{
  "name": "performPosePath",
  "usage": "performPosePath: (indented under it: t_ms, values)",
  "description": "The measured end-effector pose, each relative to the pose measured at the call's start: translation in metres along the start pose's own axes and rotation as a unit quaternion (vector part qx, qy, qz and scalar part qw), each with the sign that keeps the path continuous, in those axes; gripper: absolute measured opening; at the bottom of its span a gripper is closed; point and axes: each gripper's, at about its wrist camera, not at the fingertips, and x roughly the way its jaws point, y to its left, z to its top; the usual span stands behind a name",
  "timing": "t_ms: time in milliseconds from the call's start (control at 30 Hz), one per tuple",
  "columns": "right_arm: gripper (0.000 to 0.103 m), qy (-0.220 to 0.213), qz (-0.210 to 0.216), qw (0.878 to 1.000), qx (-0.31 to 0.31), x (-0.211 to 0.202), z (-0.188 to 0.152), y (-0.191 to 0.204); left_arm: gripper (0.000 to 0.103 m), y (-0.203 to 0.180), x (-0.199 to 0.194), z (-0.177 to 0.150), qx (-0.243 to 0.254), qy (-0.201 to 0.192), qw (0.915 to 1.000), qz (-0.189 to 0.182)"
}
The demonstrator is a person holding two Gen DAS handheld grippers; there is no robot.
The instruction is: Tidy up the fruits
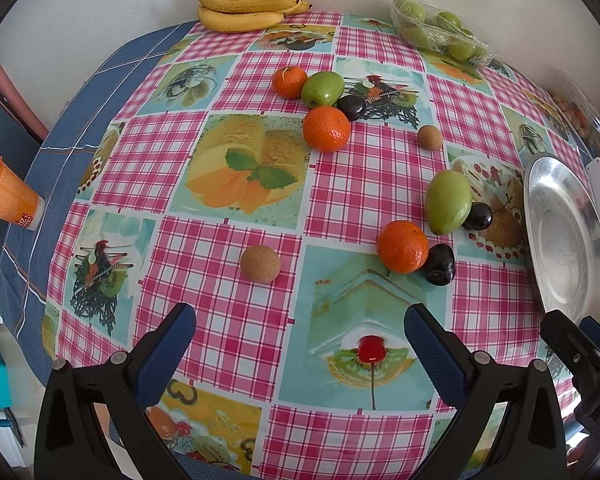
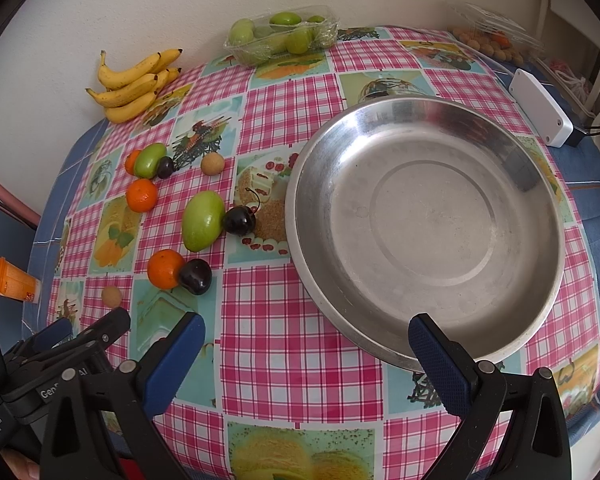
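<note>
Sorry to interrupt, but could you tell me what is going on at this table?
A person holds a claw in each hand above a table of loose fruit. The left claw and right claw are both open and hold nothing. Oranges, green fruits, dark cherries and small brown fruits lie scattered on the cloth. The metal dish has nothing in it, so sorting has not started.

The round silver metal bowl (image 2: pixel 424 220) looks brushed and dull-shiny; the pink-checked plastic tablecloth (image 2: pixel 300 328) is smooth, slightly glossy.
</note>
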Motion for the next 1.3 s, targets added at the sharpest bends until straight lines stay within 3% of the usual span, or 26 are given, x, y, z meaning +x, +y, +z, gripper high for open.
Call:
performPosePath:
  t_ms: [600, 833, 967, 1167, 1300]
  values:
    - [0.103, 0.004, -0.009, 0.999, -0.035, 0.011, 0.005, 0.022, 0.103, 0.022, -0.005, 0.008, -0.026, -0.023, 0.9993, 0.013]
    - [0.103, 0.017, 0.021, 0.998, -0.052, 0.025, 0.013, 0.041, 0.103, 0.054, 0.001, 0.016, -0.071, -0.003, 0.9974, -0.016]
    - [0.103, 0.020, 0.036, 0.998, -0.052, 0.033, 0.019, 0.050, 0.103, 0.062, 0.002, 0.021, -0.071, -0.016, 0.9971, -0.023]
    - [0.102, 0.040, 0.048, 0.996, -0.064, 0.048, 0.024, 0.066, 0.103, 0.072, 0.009, 0.029, -0.070, -0.028, 0.9950, -0.066]
    - [0.088, 0.048, 0.040, 0.995, -0.083, 0.057, 0.025, 0.076, 0.103, 0.072, 0.018, 0.034, -0.059, -0.028, 0.9944, -0.082]
